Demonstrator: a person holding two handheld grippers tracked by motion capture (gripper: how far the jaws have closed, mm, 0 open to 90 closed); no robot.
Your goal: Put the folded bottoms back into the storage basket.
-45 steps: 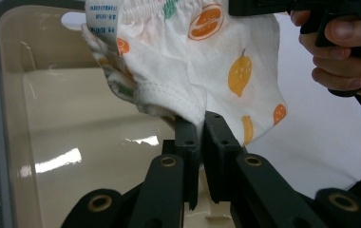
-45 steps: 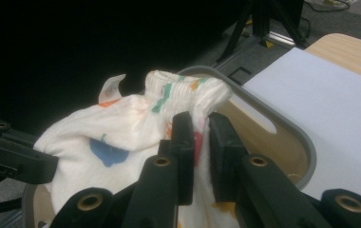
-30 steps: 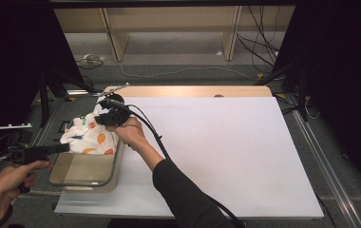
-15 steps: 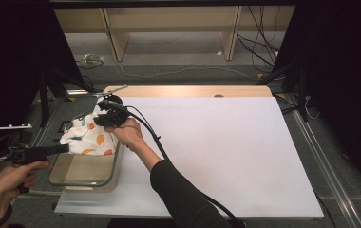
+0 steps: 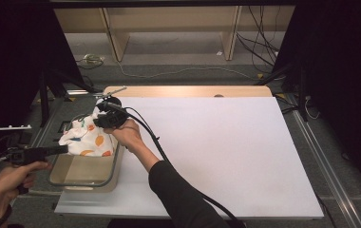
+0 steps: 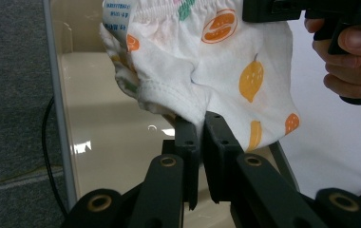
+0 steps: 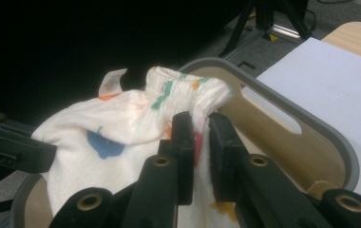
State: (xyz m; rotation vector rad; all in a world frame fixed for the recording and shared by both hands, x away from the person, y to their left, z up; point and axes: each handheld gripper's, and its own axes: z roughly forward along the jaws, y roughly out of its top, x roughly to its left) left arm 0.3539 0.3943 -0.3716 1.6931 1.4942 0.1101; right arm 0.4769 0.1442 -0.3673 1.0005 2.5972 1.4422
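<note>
Over tray [image 5: 114, 166] at desk's [image 5: 226, 152] left edge: left gripper [image 6: 201, 130] jaws pinched tight on printed cloth [image 6: 216, 71] hem; right gripper [image 7: 200, 128] jaws clamped on cloth's elastic waistband.

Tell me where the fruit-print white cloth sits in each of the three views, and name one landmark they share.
High view: the cloth lies left of centre, over the far end of the bin.
Left gripper view: upper centre, hanging, its lower edge pinched in the left gripper.
Right gripper view: centre-left, its waistband pinched in the right gripper.
Shared landmark: the bin's rim.
</note>
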